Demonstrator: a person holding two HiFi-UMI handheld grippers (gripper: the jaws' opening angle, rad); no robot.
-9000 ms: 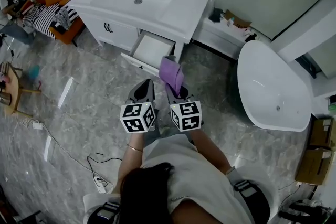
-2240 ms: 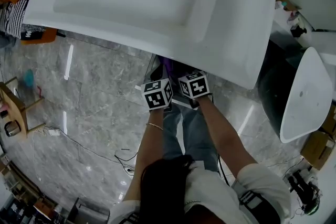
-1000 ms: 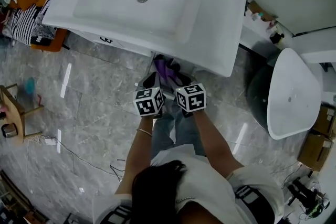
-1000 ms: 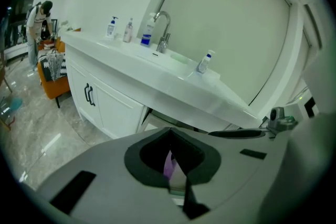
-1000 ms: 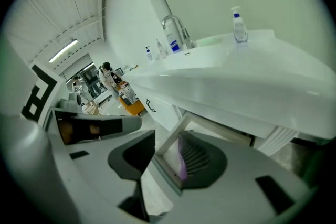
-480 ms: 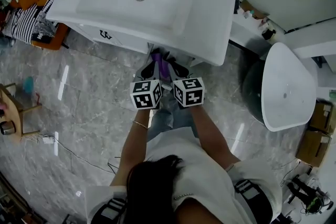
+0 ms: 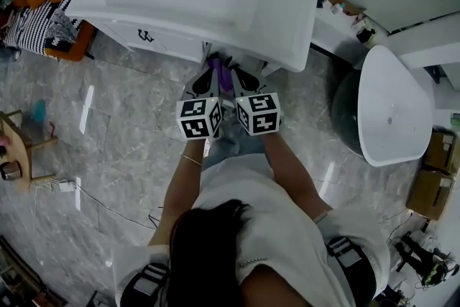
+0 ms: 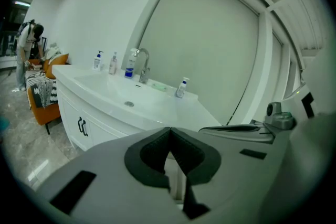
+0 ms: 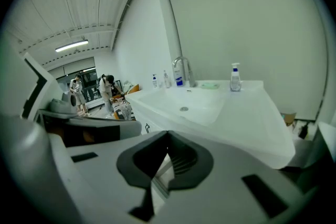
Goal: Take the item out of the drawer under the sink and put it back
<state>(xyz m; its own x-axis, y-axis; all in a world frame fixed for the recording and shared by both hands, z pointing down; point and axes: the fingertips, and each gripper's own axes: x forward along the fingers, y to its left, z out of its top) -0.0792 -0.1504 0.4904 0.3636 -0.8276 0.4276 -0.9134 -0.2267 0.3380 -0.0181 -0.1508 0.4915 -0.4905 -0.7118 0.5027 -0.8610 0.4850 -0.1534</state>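
Left gripper (image 8: pixel 169 132): jaws together at the tips, nothing between them. Right gripper (image 9: pixel 166 138): jaws had just closed and met pad to pad, likewise on nothing. Both were empty, side by side, pointing at the near edge of the sink (image 7: pixel 284 21) and tilted somewhat downward.

Item: purple item (image 7: pixel 216 71), seen only in the head view, in the dark gap under the sink's near edge where the drawer sits. The drawer itself was mostly hidden by the overhang and the grippers, so I could not tell how far out it stood. Neither gripper touched the item.

Key relation: the item lay just beyond the jaw tips, toward the far side and lower, in the gap between the two grippers. Its visible strip ran near-to-far, roughly in line with the way the jaws pointed. It was slightly closer to the left gripper than to the right gripper, though the margin was small.

Judgement: the item looked to be back in the drawer and released, so the put-back step seemed done. If the drawer needs closing, the push would go straight toward the far side, and either gripper would serve; closed jaws make a fair pushing face. Risk: any part of the item standing above the drawer rim could catch on the sink's underside. These views could not confirm that.
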